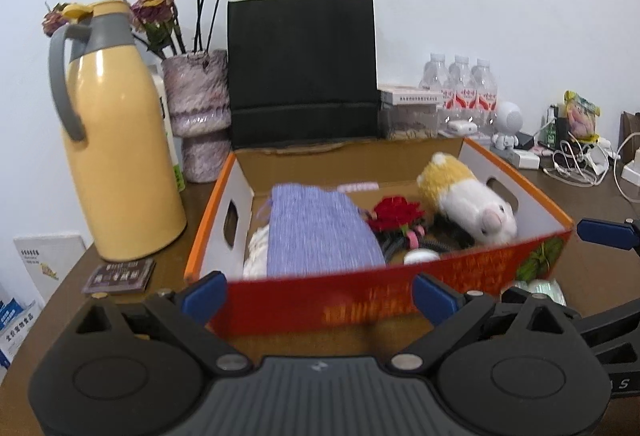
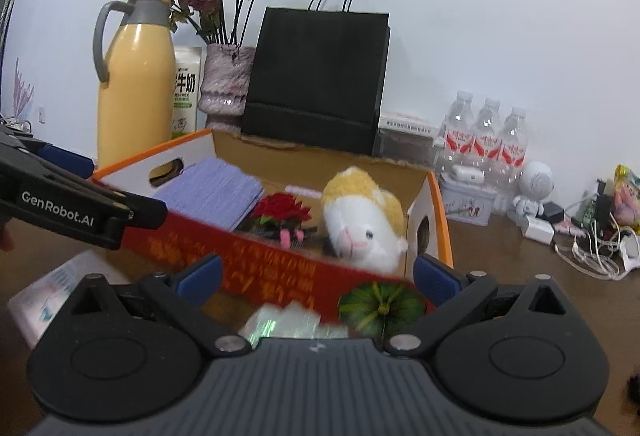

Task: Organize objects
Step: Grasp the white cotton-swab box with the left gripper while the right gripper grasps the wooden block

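- Box as landmark: red front wall, orange rim, white side walls with handle cutouts, sits on brown surface.
- Inside box: purple cloth on its left half, red flower in middle, plush toy yellow and white at its right, leaning on right wall. Small dark bits under the flower, too blurred to name.
- Left tool just in front of box front wall, blue fingers spread wide, nothing between them.
- Right tool in front of box at its right corner, fingers spread apart, empty. Green striped round thing and shiny crinkled packet lie between it and box; contact cannot be told.
- Left of box: yellow jug with grey handle, dark packet at its foot.
- Behind box: black bag, vase with dried roses, milk carton.
- Right of box, further back: three bottles, white robot figure, tin, cables and chargers.
- Motion blur on near box wall.
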Available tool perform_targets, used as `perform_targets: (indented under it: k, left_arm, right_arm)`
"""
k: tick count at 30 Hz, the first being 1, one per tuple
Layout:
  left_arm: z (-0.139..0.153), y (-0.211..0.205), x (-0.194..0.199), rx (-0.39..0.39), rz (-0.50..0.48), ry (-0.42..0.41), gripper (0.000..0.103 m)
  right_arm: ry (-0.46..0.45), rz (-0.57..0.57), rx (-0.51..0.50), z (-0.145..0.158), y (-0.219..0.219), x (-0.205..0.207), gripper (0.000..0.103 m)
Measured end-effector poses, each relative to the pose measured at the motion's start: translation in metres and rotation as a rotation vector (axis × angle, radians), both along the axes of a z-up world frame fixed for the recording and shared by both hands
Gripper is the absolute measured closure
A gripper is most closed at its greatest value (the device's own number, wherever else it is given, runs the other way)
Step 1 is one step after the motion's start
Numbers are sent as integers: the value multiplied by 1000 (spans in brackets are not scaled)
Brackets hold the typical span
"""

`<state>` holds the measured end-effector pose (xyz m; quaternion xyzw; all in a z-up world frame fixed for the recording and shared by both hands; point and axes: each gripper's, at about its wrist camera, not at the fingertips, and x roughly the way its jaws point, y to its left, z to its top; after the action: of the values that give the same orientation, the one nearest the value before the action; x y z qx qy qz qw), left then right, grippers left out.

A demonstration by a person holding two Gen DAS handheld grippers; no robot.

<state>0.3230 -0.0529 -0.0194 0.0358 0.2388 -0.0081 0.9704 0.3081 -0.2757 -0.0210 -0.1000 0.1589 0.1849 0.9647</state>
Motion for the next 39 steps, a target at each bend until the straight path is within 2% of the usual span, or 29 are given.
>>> perform_targets:
  k: [7,16,21,24,27,28,29,30,31,32,39]
  left_arm:
    - [-6,-4,-30,-3,0,18,4]
    - [-14,-8,-54,-12,-19,99,4]
    - [-19,-11,-55,-6,-8,143,4]
    - [-24,-13,-51,-7,21,178,4]
    - [-28,-14,-47,-15,38,203,6]
    - [-29,-14,-46,-20,41,207,9]
    - [-30,-14,-46,-28,41,209,14]
    - [-32,-14,-45,-34,43,210,18]
    - [-33,-14,-44,-43,42,216,30]
    - [-35,-13,-44,-63,31,224,40]
    - [-32,-8,-51,-82,55,215,40]
  right_arm:
    - [33,2,-20,-7,-2,-25,0]
    - [157,2,-11,-12,-18,-50,0]
    - [225,-6,-1,-17,-28,-53,0]
    - [270,-7,-9,-20,-26,-49,10]
    - [308,4,-10,-23,-23,-46,26]
    - [317,10,-11,-24,-22,-46,35]
    - [322,25,-4,-24,-22,-47,41]
    - [322,35,1,-24,-22,-47,54]
    - [318,37,0,-24,-22,-48,64]
    - [314,40,0,-23,-21,-50,69]
    - [289,31,15,-20,-22,-59,69]
